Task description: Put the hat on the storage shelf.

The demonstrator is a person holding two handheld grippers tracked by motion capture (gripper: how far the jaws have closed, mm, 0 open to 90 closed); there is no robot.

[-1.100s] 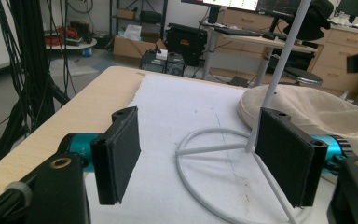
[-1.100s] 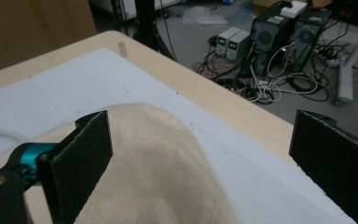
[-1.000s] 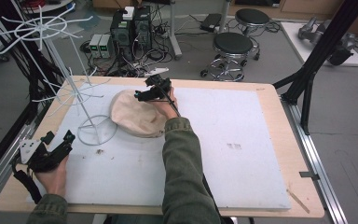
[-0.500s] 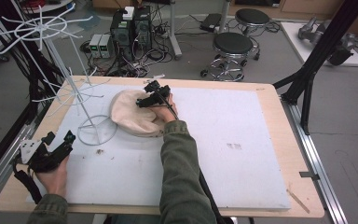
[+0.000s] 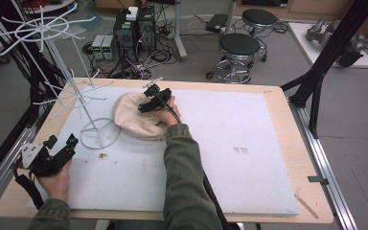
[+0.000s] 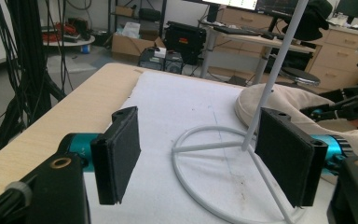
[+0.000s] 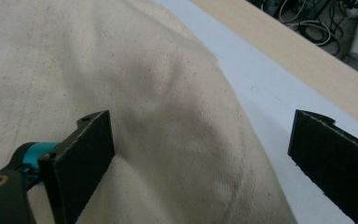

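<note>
- Wooden table (image 5: 278, 103), its top covered by a white mat (image 5: 249, 143).
- White wire rack (image 5: 84, 103) stands at the far left of the mat, its ring base (image 6: 223, 182) resting on the mat.
- Cream hat (image 5: 134, 120) lies on the mat just right of the rack's base, touching the ring at its edge.
- Right gripper (image 5: 148, 98) sits over the hat's far right side, jaws wide apart with cloth between them (image 7: 200, 154).
- Left gripper (image 5: 60, 148) rests at the near left edge, jaws parted and empty, facing the rack's base (image 6: 196, 161).
</note>
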